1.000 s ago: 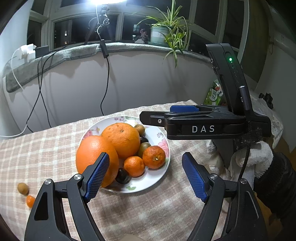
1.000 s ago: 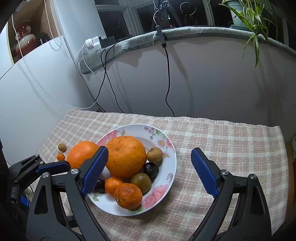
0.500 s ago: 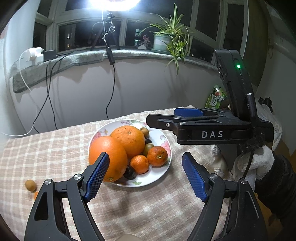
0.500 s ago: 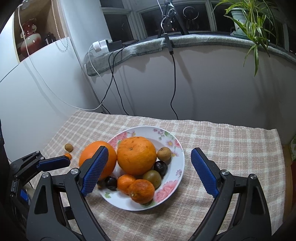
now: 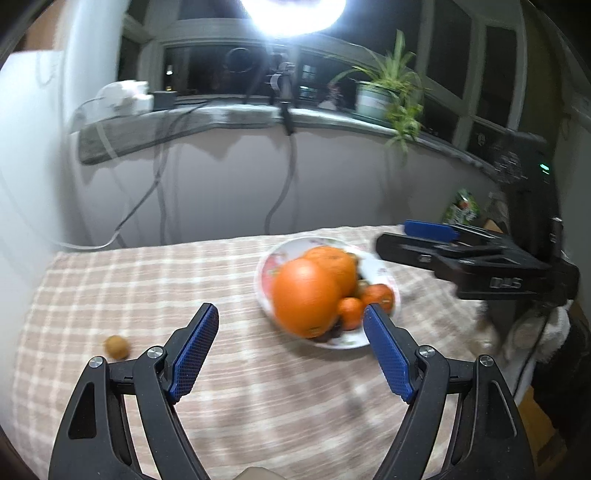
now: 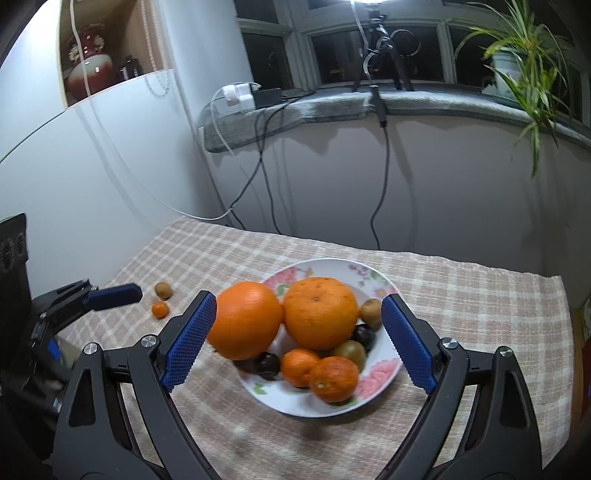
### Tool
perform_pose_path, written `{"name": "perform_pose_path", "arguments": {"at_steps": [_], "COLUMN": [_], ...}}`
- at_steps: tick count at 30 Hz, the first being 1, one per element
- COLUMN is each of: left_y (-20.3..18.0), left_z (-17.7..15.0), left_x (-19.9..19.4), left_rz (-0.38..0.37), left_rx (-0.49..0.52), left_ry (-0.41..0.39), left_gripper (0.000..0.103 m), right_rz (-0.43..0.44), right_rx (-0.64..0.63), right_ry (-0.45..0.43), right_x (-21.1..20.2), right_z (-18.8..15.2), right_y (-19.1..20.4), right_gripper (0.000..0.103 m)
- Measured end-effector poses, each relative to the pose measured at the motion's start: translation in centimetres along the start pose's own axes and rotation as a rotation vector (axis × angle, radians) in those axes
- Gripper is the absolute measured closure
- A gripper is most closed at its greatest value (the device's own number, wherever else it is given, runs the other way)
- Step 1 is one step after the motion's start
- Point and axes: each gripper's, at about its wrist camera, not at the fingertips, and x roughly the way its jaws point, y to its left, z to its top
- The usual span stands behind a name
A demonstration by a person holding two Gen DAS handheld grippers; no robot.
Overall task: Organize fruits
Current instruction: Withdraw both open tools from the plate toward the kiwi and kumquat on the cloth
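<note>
A flowered white plate [image 6: 334, 264] on the checked cloth holds two large oranges [image 6: 245, 319] [image 6: 320, 312], two mandarins [image 6: 334, 373], kiwis [image 6: 370, 310] and dark plums [image 6: 267, 363]. My right gripper [image 6: 299, 306] hovers open just in front of the plate, with nothing gripped. Left of the plate lie a loose brown kiwi [image 6: 163, 290] and a tiny orange fruit [image 6: 160, 309]. My left gripper [image 6: 110, 295] is beside them. In the blurred left wrist view my left gripper [image 5: 290, 319] is open and empty, with the plate [image 5: 266, 273] ahead to the right and the loose kiwi [image 5: 117, 347] at the left.
The table meets a white wall, with cables [image 6: 380, 192] hanging from a grey sill [image 6: 332, 101]. A potted plant [image 6: 517, 70] and a bright lamp [image 5: 291, 14] stand at the window. A gloved hand [image 5: 543, 332] carries the right gripper [image 5: 402, 240]. A green packet [image 5: 461, 208] sits beyond the table's right end.
Both grippers have drawn back and risen from the plate. The left one has swung left, so the plate now sits right of its fingers. Both stay open.
</note>
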Motion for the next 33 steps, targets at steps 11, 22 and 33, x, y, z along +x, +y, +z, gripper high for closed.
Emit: {"name": "perform_pose_path", "arguments": {"at_steps": [11, 22, 33], "left_y": [8.3, 13.9, 17.0], "left_z": [-1.4, -3.0, -4.1], "left_x": [-1.6, -1.0, 1.5], "left_rz": [0.096, 0.086, 0.042], "left_rx": [-0.133, -0.249, -0.325], "left_ry": [0.009, 0.057, 0.126], "left_gripper": [0.024, 0.047, 0.069], "right_rz": [0.097, 0.199, 0.26], "right_rx": [-0.094, -0.173, -0.219], "right_ry": [0.017, 0.107, 0.237], "right_x": [1.3, 5.8, 12.1], "right_z": [0.0, -1.3, -3.3], "right_y": [6.1, 12.0, 16.1], "right_gripper": [0.01, 0.021, 0.047]}}
